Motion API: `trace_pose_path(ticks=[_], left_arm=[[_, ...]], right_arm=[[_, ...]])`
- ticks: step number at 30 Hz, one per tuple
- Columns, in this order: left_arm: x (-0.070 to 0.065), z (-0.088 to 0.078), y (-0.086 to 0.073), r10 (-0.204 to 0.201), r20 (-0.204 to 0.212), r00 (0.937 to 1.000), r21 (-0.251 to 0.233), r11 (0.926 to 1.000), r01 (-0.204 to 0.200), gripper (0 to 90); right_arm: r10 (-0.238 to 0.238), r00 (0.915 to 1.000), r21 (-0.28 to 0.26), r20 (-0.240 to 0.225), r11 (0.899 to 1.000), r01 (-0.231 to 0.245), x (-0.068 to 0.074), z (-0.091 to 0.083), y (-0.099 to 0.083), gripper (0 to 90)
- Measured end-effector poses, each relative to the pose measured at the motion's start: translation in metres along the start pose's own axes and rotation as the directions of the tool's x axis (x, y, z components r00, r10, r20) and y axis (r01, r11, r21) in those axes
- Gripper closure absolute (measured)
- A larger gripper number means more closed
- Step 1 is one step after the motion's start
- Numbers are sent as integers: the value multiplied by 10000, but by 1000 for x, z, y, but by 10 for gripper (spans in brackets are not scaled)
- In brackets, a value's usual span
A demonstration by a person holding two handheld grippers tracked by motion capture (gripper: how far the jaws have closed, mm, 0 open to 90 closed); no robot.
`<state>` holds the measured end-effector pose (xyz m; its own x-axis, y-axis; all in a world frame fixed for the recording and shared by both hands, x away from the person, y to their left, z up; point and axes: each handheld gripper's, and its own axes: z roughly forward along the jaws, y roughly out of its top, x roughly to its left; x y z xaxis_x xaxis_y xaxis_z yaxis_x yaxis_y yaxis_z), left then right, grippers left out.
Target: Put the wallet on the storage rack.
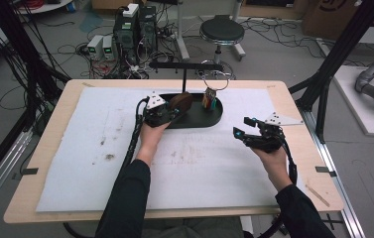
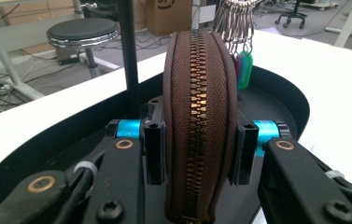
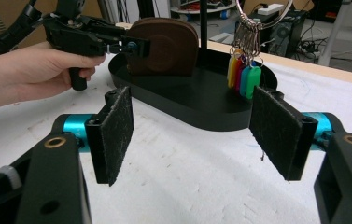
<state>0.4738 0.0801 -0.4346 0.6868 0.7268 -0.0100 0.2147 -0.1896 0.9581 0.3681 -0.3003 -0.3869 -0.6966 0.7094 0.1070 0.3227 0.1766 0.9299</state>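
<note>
Clamped in my left hand-held gripper (image 2: 197, 149) is a brown zippered pouch (image 2: 199, 116), both pads pressed against its flat sides, zipper edge facing the camera on that gripper and standing upright. From above, the left hand-held gripper (image 1: 167, 113) sits at the near left end of the black oval tray (image 1: 209, 118), with the pouch (image 1: 180, 101) over the tray's left half. My right hand-held gripper (image 3: 197, 128) hangs wide with nothing between its felt pads, held over the counter to the right of and nearer than the tray; from above it (image 1: 246, 128) is well apart from the left one.

Going from big to small: the room behind is a grey floor strewn with black cables, with computer boxes (image 1: 135, 27) and a round black stool (image 1: 221, 30) beyond the far edge. The counter (image 1: 50, 148) is pale wood, mostly covered by a white mat (image 1: 95, 163) with a few dark smudges left of centre. On the mat's far middle lies the tray, from which a thin black post (image 1: 184, 79) with a crossbar rises. From the crossbar's right end hangs a metal ring carrying coloured key tags (image 3: 243, 74), dangling over the tray's right half, just right of the pouch.
</note>
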Motion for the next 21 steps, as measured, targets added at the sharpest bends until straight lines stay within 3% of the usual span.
trace_pose_path(ticks=[3, 7, 12, 14, 17, 21], left_arm=[[-2, 4, -4, -56, 40, 10000, 189, 9998, 55, 646], [-3, 6, -5, -184, 34, 9998, 101, 9998, 183, 640], [0, 7, -8, -308, -365, 9989, 447, 9985, 324, 537], [2, 6, -8, -440, -425, 9981, 390, 9982, 456, 538], [2, 6, -8, -221, -488, 9986, 451, 9987, 243, 534], [3, 4, -7, -277, -661, 9974, 528, 9981, 312, 479]], right_arm=[[3, 10000, 25, -14, 10000, -3, 0, 0, 0, 315], [16, 10000, -2, 17, 10000, -16, 0, -1, 0, 315], [-2, 10000, 2, 31, 10000, 2, 0, -1, 0, 315], [-13, 10000, 1, 27, 10000, 13, 0, -1, 0, 316], [-19, 10000, -12, 40, 10000, 19, 0, -1, 0, 316], [-10, 10000, 2, 34, 10000, 10, -1, -1, 0, 316]])
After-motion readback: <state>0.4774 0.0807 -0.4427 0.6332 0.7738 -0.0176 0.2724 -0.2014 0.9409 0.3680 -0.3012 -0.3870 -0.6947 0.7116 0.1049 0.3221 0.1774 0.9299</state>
